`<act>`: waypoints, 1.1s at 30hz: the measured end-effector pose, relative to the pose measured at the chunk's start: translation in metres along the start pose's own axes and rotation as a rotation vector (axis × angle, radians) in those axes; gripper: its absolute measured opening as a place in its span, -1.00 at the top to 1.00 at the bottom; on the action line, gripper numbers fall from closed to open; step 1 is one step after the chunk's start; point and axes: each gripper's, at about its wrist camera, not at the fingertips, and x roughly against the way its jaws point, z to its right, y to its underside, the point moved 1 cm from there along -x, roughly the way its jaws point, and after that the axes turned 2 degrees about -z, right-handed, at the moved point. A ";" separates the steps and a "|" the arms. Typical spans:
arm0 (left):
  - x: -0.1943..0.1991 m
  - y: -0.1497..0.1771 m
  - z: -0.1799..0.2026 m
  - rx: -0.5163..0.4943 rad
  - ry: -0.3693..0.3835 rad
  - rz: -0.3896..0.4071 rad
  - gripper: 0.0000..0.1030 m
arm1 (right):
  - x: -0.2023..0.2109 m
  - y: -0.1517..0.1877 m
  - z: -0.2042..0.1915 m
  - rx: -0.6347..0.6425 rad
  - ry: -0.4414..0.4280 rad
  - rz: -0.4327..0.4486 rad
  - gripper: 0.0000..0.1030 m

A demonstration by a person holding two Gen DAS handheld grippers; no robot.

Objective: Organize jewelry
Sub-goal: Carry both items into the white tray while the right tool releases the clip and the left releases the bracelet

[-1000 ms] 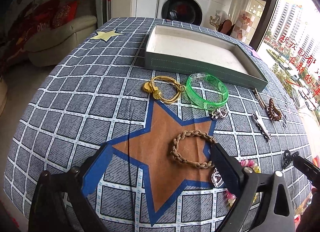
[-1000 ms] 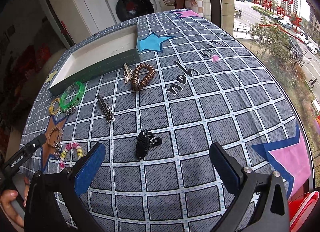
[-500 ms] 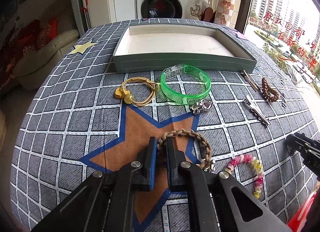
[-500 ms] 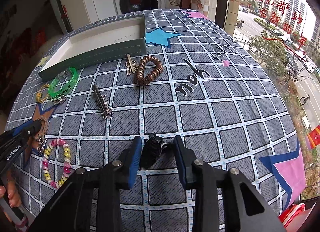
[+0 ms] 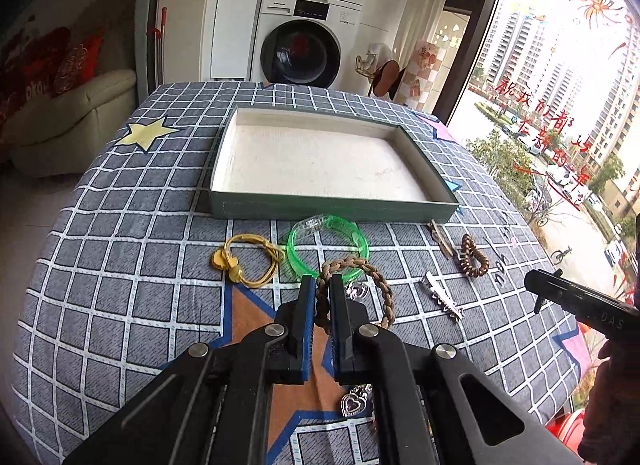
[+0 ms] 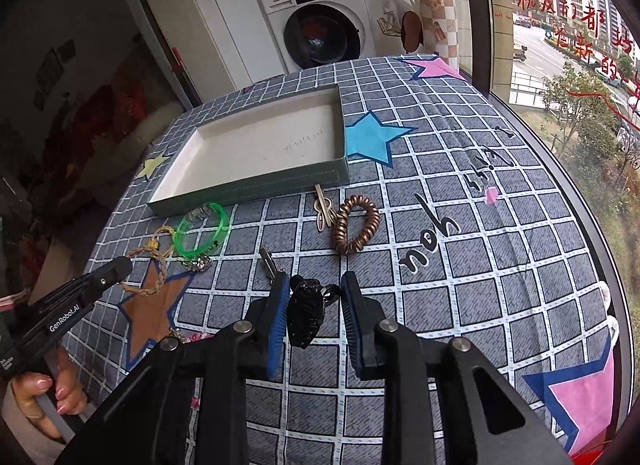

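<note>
Braided bracelet [image 5: 354,289] is pinched at its near-left strand by the left gripper [image 5: 320,301], jaws clamped tight on the cord; the rest of the loop hangs free toward 1–2 o'clock, w/ a heart charm [image 5: 354,403] dangling below the fingers. Right gripper [image 6: 314,307] has a black hair claw [image 6: 306,315] between its pads, jaws closing on it, left pad touching; contact on the right looks partial. The empty tray [image 5: 332,207] sits at 12 o'clock on the checked tablecloth [image 5: 120,265]. Risks, as I judge them: the swinging loop or charm could snag the green bangle [image 5: 328,249] just beyond it en route; thin cord may slip. The claw looks held off-centre, so it could twist out or spring open. Both hands converging on the tray may bump.
</note>
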 end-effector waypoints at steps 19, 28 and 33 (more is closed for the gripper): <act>-0.073 -0.147 -0.023 0.035 -0.050 0.043 0.62 | -0.078 -0.159 -0.024 0.012 -0.140 -0.027 0.45; -0.162 -0.146 -0.038 0.029 -0.133 -0.062 0.62 | -0.159 -0.180 -0.026 0.040 -0.098 -0.105 0.45; -0.183 -0.142 -0.043 0.022 -0.169 -0.089 0.62 | -0.197 -0.174 -0.018 0.029 -0.079 -0.160 0.45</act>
